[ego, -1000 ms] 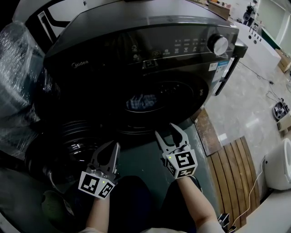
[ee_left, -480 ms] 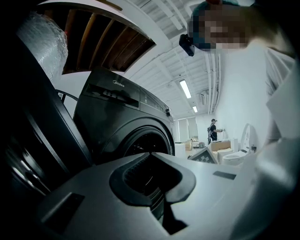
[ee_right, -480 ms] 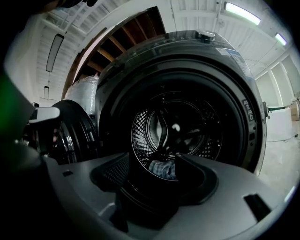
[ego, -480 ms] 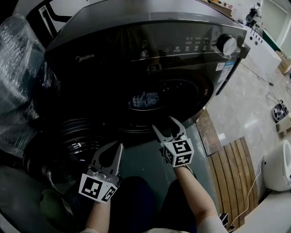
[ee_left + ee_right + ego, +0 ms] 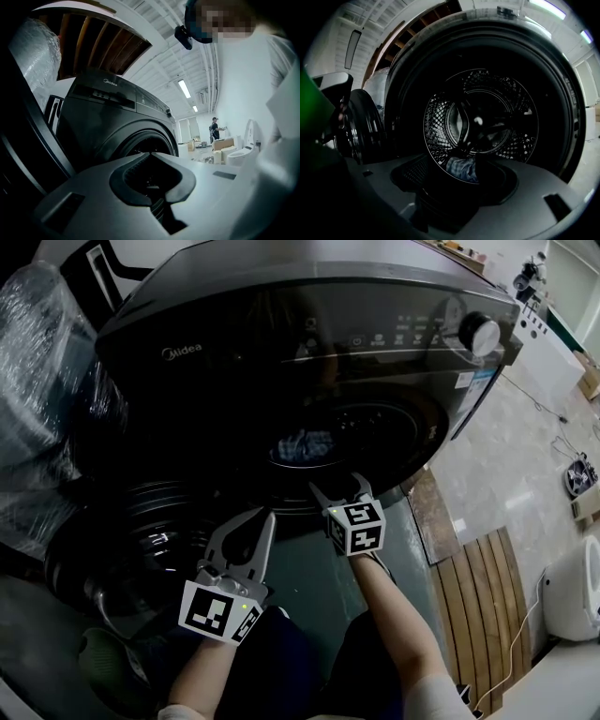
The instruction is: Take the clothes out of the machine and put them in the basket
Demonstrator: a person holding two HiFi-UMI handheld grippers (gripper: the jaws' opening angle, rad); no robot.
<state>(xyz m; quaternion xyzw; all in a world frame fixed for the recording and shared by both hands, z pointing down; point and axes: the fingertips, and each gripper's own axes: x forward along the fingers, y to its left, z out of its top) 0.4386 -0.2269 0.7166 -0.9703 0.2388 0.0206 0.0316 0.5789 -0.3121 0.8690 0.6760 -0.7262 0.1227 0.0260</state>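
Workshop floor, dark washer (image 5: pixel 234 343), door (image 5: pixel 141 540) open. Clothes (image 5: pixel 461 168) lay low in the drum (image 5: pixel 487 93). Right claw (image 5: pixel 337 487) was at the mouth, jaws just opened wide, empty. Left claw (image 5: pixel 251 521) was closed, empty. Likely best: reach deep, bunch fabric before closing.

**Left gripper** (image 5: pixel 255 521) and **right gripper** (image 5: pixel 337 486): each has two pale grey jaws that taper to curved tips. The inner edges are lined with ribbed black pads (image 5: pixel 117 180). At the base of each sits a white block printed with black square markers: left cube (image 5: pixel 222 610), right cube (image 5: pixel 354 526).

**Person:** light short sleeve (image 5: pixel 427 701) and dark trousers (image 5: pixel 281 662). In the left gripper view the shirt (image 5: pixel 243 93) shows white, and a dark camera (image 5: pixel 183 36) is worn on the head.
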